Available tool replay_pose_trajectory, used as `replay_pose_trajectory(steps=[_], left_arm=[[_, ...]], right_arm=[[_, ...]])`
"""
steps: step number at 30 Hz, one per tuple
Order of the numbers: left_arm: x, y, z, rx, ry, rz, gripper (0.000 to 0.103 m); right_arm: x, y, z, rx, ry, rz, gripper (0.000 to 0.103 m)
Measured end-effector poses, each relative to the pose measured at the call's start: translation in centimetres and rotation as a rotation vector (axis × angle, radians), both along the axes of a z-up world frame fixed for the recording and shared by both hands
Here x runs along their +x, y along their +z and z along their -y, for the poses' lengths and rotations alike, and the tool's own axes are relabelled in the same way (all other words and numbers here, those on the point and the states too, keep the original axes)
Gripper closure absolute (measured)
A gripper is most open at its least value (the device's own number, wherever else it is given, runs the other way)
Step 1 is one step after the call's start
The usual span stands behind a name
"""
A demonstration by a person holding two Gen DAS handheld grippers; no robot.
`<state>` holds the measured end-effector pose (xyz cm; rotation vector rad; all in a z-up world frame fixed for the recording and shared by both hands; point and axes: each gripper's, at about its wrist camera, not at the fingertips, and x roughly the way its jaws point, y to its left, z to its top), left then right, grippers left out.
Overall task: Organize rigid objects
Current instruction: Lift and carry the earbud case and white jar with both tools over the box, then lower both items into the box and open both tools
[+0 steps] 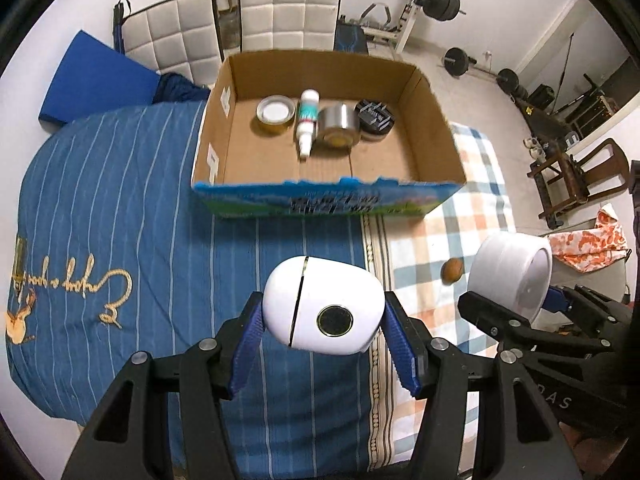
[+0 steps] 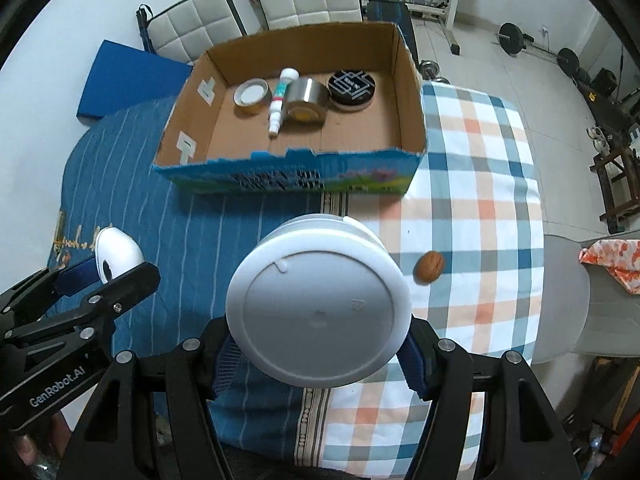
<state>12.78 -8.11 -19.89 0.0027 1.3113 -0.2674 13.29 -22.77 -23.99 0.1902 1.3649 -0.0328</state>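
Cloth-covered table, box at far edge: left gripper clamped across smooth, slippery-looking white case, right gripper clamping light rigid white tub by its sides.

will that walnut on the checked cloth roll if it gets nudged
Probably: the walnut is round and lies loose on the checked cloth. The soft fabric may slow it. Its shell looks hard, so likely rigid, not fragile.
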Motion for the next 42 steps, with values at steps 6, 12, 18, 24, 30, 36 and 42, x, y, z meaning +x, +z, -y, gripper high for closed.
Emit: replay_pose_trajectory(steps=[6, 12, 18, 24, 30, 36, 42], left_arm=[[2.3, 0.7, 0.2, -0.001, 0.004, 0.024, 0.048], [6.1, 0.7, 0.1, -0.006, 0.010, 0.030, 0.048], [11.3, -0.5, 0.2, 0.015, 0.017, 0.028, 0.048], [16.6, -4.1, 0.2, 0.051, 0.035, -0.018, 0.048], [20.7, -9.9, -0.2, 0.075, 0.057, -0.130, 0.048], [22.9, -15.3, -0.4, 0.097, 0.052, -0.230, 0.048], [24.1, -19.0, -0.9, 0.099, 0.071, -0.304, 0.048]], right_arm=[[1.6, 1.6, 0.8, 0.025, -0.007, 0.039, 0.035], [5.4, 3.1, 2.1, 0.038, -0.021, 0.082, 0.035], [10.9, 2.1, 3.2, 0.032, -0.039, 0.074, 0.035], [16.7, -2.8, 3.5, 0.034, -0.058, -0.012, 0.035], [20.8, -9.1, 3.6, 0.020, -0.085, -0.121, 0.035], [23.2, -13.8, 3.8, -0.015, -0.088, -0.211, 0.035], [24.3, -16.9, 3.5, -0.042, -0.077, -0.279, 0.034]])
